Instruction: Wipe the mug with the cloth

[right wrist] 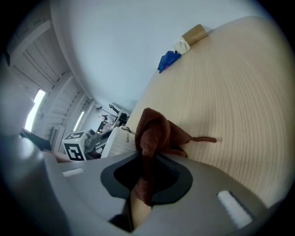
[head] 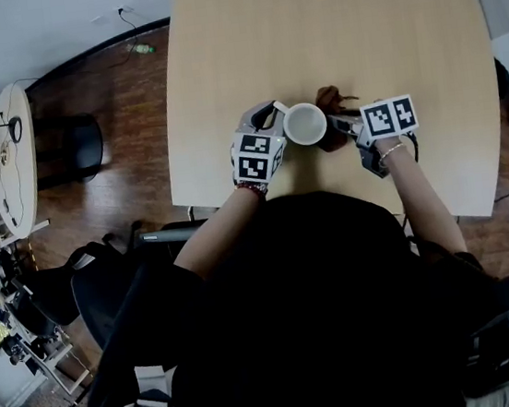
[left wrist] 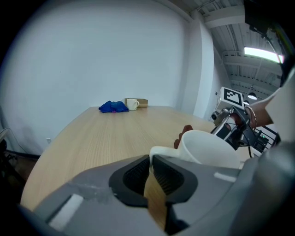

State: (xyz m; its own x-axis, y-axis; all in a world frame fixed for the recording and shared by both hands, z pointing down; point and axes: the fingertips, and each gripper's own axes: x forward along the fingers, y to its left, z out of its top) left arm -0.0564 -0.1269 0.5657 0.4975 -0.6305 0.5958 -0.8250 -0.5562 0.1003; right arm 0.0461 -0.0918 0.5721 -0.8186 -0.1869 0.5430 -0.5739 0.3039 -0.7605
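A white mug stands near the front edge of the light wooden table. My left gripper is shut on its handle. In the left gripper view the handle sits pinched between the dark pads of the left gripper, with the mug body to the right. A brown cloth lies against the mug's right side, and my right gripper is shut on it. In the right gripper view the cloth bunches up out of the right gripper, beside the mug.
At the table's far end lie a blue cloth, a second white mug and a small cardboard box. A round, cluttered side table and a black chair stand on the wood floor to the left.
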